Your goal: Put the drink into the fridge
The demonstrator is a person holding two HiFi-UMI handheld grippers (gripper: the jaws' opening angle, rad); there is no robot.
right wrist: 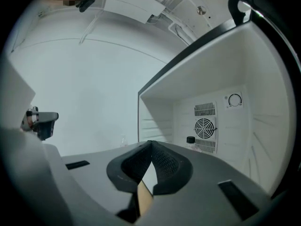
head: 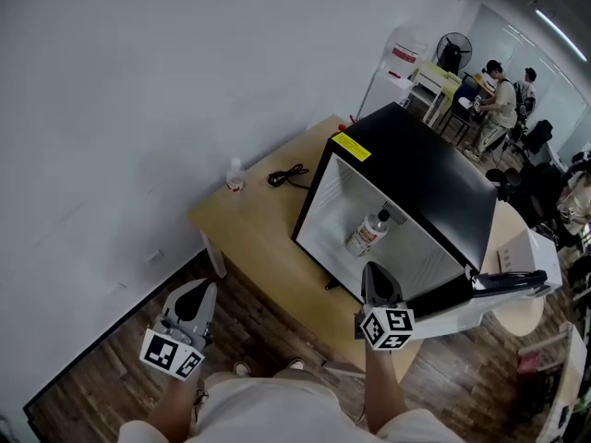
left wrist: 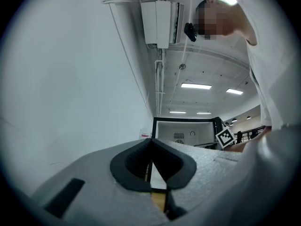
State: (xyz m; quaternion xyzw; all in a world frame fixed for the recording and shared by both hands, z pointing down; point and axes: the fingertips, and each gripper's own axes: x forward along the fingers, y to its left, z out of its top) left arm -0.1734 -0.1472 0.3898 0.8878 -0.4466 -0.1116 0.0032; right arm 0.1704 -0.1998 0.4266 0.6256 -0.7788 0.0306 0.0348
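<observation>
The person wears a loose white shirt (left wrist: 277,79). The left gripper (head: 199,287) and the right gripper (head: 374,269) have smooth pale grey shells that taper to a point, with black ribbed pads (right wrist: 134,166) at the tips. Each bears a cube (head: 387,328) of black-and-white square markers.

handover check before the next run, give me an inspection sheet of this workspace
surface: wooden table, carries the fridge
job's things: drink bottle inside the black fridge; fridge door open
clutter: small bottle near the table's wall-side edge
grippers: left tongs shut, empty; right tongs shut, empty, facing the fridge opening
cables: black cable loose on the table beside the fridge
surroundings: white wall, wood floor, people at desks beyond the fridge
</observation>
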